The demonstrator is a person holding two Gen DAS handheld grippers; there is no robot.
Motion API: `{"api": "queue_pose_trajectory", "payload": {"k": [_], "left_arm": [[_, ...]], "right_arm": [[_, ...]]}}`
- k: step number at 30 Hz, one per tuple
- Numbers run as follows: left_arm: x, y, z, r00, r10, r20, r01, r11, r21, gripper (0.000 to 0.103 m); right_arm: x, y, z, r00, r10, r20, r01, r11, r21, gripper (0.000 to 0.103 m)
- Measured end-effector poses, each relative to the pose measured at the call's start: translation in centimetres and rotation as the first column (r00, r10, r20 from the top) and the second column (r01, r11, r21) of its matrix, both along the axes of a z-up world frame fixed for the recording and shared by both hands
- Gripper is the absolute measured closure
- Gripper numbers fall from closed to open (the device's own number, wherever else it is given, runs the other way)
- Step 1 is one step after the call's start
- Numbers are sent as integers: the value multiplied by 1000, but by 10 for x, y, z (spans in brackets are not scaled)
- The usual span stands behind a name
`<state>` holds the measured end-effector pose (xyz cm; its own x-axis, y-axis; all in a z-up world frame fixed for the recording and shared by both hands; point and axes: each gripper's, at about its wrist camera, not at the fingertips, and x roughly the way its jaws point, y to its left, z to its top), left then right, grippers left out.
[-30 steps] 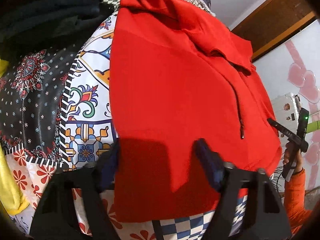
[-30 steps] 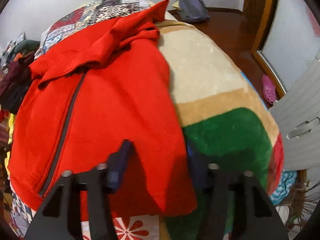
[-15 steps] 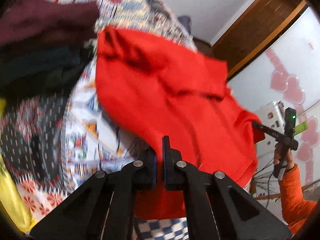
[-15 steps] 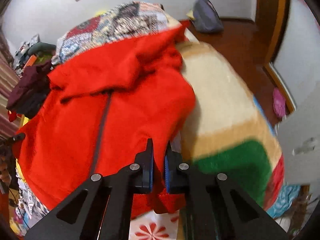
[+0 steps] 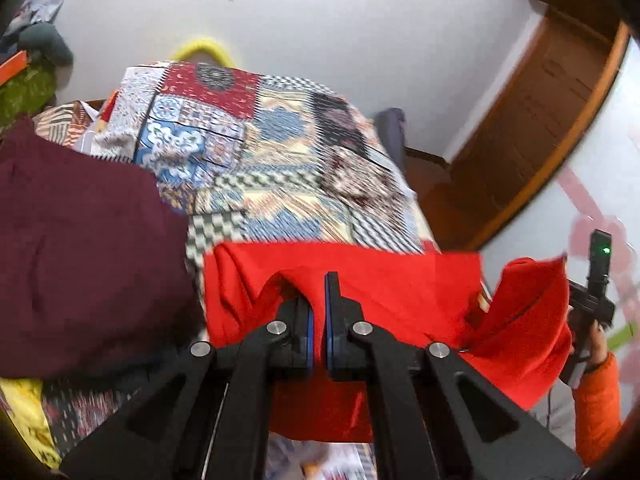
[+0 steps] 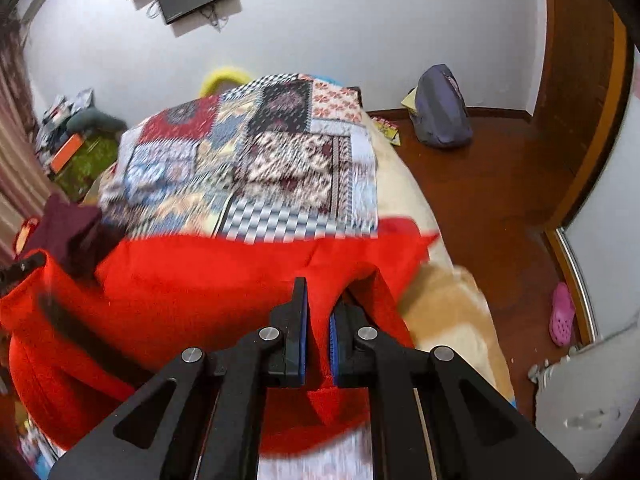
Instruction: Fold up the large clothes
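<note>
A red zip hoodie (image 5: 400, 292) lies on the patchwork bedspread (image 5: 260, 168), with its near hem lifted off the bed. My left gripper (image 5: 317, 300) is shut on the hem at one corner. My right gripper (image 6: 318, 312) is shut on the hem at the other corner; the hoodie (image 6: 192, 280) hangs between them. The right gripper's body and an orange-sleeved hand also show at the right edge of the left wrist view (image 5: 592, 308).
A pile of maroon clothes (image 5: 80, 248) sits left of the hoodie. A beige and green blanket (image 6: 448, 300) covers the bed's right side. Beyond are the wooden floor (image 6: 480, 184), a grey backpack (image 6: 440, 108), a pink shoe (image 6: 562, 314) and a white wall.
Both grippers went from open over the hoodie's near hem to shut on it. They have since lifted the hem and carried it up toward the far end of the bed.
</note>
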<state>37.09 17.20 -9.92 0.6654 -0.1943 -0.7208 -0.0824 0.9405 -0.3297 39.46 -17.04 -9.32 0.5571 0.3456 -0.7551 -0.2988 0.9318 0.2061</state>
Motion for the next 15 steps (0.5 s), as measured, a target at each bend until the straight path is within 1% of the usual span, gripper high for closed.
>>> {"api": "queue_pose_trajectory", "payload": {"k": [3, 5, 6, 7, 8, 9, 10, 11, 12, 13, 14, 15], "left_arm": [[39, 9, -26, 996, 75, -50, -74, 997, 34, 100], [62, 16, -52, 986, 120, -118, -114, 992, 61, 99], [69, 19, -62, 982, 125, -145, -117, 991, 61, 97], [77, 22, -73, 977, 119, -178, -111, 992, 55, 97], [80, 22, -79, 973, 119, -199, -109, 992, 61, 97], [82, 22, -81, 972, 116, -205, -103, 992, 73, 97], [82, 19, -80, 975, 110, -191, -91, 990, 103, 96], [82, 15, -77, 979, 103, -176, -80, 988, 131, 92], [79, 11, -73, 983, 95, -159, -69, 985, 157, 82], [77, 8, -67, 986, 89, -141, -64, 983, 173, 76], [73, 6, -61, 990, 83, -117, -62, 984, 169, 65], [69, 5, -54, 992, 83, -91, -67, 984, 165, 50]], "right_arm": [[41, 6, -19, 998, -39, -50, 40, 999, 19, 95], [64, 7, -36, 991, -105, -80, 105, 994, 0, 91], [71, 5, -43, 986, -138, -91, 137, 990, -7, 90], [77, 3, -50, 979, -174, -103, 173, 985, -14, 85], [80, 0, -54, 972, -208, -108, 207, 978, -17, 77], [83, -2, -53, 967, -234, -103, 233, 972, -23, 72], [81, -5, -53, 963, -257, -80, 256, 966, -26, 66], [79, -6, -50, 966, -252, -59, 251, 968, -25, 62], [78, -6, -47, 971, -234, -48, 233, 972, -27, 60], [75, -6, -45, 977, -212, -40, 211, 977, -32, 59], [69, -5, -42, 981, -193, -34, 192, 981, -38, 59], [67, -4, -41, 984, -178, -31, 176, 983, -41, 59]]}}
